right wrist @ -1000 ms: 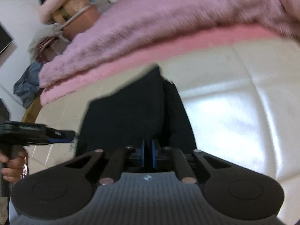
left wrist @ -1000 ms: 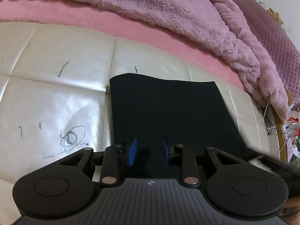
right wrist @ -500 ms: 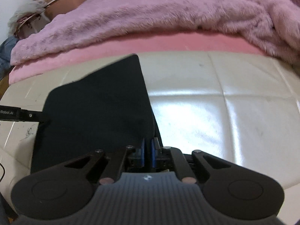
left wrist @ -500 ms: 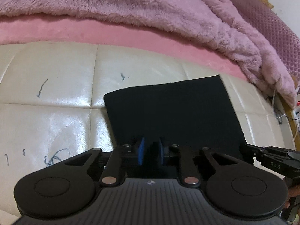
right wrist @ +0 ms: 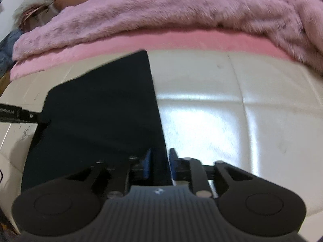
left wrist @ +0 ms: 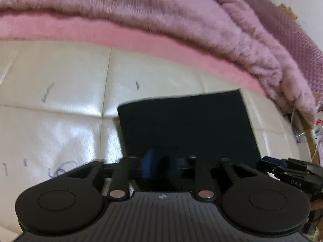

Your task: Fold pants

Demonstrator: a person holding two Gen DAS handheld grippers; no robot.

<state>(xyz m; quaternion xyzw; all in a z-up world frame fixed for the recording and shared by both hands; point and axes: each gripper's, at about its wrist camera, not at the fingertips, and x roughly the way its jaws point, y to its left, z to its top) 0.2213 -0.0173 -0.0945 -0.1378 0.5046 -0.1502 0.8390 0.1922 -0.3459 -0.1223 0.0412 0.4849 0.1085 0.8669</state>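
Your left gripper (left wrist: 160, 164) sits at the near edge of the folded black pants (left wrist: 185, 121), its jaws slightly parted with the dark cloth between them, though blur hides whether they pinch it. The pants lie flat on the cream quilted bed (left wrist: 60, 92), below the pink fuzzy blanket (left wrist: 161, 10). Your right gripper (right wrist: 159, 164) straddles their right edge, jaws slightly apart around the cloth.

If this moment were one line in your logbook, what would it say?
pants: folded, flat on cream cushion | left gripper: at near edge, blurred | right gripper: open, straddling near edge
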